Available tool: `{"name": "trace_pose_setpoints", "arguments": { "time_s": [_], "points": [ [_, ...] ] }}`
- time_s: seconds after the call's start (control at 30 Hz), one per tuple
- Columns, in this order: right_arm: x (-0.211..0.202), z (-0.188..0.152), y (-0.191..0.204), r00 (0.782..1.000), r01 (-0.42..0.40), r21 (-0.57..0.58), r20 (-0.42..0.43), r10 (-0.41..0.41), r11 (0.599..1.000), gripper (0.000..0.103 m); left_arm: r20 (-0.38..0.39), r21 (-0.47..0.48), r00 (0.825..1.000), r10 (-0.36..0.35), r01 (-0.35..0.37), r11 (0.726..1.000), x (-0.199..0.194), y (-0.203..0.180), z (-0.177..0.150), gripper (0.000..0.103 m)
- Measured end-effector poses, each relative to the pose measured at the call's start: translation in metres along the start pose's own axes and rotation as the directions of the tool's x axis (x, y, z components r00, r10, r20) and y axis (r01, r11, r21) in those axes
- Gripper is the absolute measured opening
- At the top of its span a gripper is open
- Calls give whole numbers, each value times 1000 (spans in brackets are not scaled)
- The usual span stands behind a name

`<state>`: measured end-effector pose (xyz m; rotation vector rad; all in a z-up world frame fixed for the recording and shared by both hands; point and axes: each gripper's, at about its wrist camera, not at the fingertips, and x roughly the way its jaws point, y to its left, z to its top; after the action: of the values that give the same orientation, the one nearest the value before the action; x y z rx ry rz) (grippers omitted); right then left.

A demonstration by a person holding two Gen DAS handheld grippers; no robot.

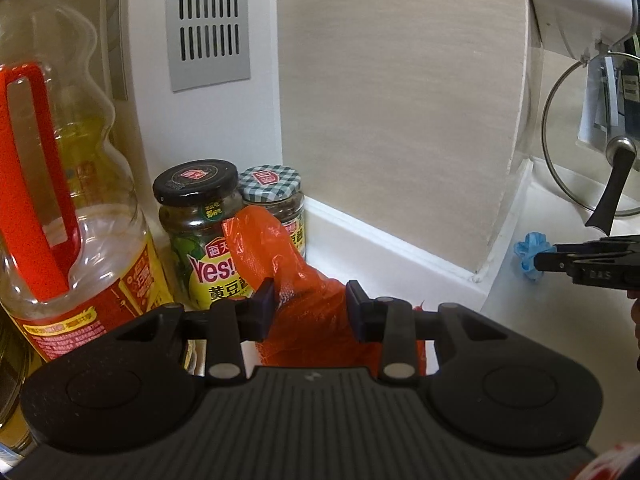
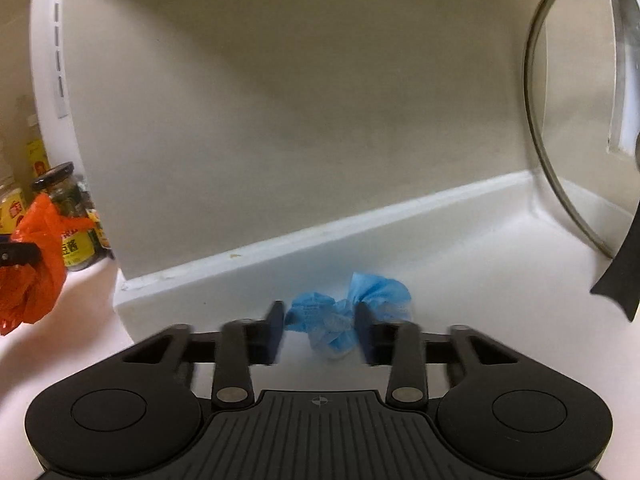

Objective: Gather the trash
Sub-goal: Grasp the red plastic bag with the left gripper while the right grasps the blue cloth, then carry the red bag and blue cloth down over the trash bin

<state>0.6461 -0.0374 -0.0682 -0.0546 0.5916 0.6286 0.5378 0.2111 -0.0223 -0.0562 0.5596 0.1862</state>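
Observation:
An orange plastic bag (image 1: pixel 280 256) sticks up between the fingers of my left gripper (image 1: pixel 310 308), which is shut on it in front of two jars. The same bag (image 2: pixel 36 264) hangs at the far left of the right wrist view. A crumpled blue plastic wad (image 2: pixel 380 292) lies on the white counter (image 2: pixel 480 260) near the wall's foot. My right gripper (image 2: pixel 320 328) has both pads pressed against its sides. In the left wrist view, that gripper (image 1: pixel 540 260) reaches in from the right edge onto the blue wad (image 1: pixel 526 256).
A big oil bottle (image 1: pixel 60 200) with a red handle stands at the left, beside a dark-lidded jar (image 1: pixel 196 220) and a checked-lid jar (image 1: pixel 276 196). A glass pan lid (image 2: pixel 580 120) leans at the right. A beige wall panel closes the back.

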Motion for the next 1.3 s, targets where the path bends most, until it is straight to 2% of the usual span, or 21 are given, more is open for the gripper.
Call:
{"name": "trace_pose_setpoints", "arguments": {
  "time_s": [0.03,0.13,0.37,0.63,0.8,1.07,1.3],
  "points": [
    [0,1,0,1000,-6,1,-1,6,1000,20,-1,2,1000,-1,1,1000,0,-1,0,33],
    [-6,0,-2,1000,-3,-1,17,3,1000,14,-1,6,1000,-6,6,1000,-2,-3,-1,33],
    [-44,0,-6,998,-25,16,52,24,1000,13,2,7,1000,-7,7,1000,-18,-10,-4,33],
    [-112,-8,-10,990,-81,32,114,77,996,13,18,-5,1000,3,-3,1000,-57,-25,-11,33],
    [-164,-20,-8,980,-136,26,148,131,990,13,41,-16,999,19,-19,1000,-98,-37,-19,33],
    [-248,-52,8,955,-250,-3,165,247,968,13,76,-45,996,39,-35,998,-188,-61,-49,33],
    [-317,-91,26,916,-373,-27,146,373,927,13,92,-59,995,36,-30,998,-277,-86,-92,33]
  ]
}}
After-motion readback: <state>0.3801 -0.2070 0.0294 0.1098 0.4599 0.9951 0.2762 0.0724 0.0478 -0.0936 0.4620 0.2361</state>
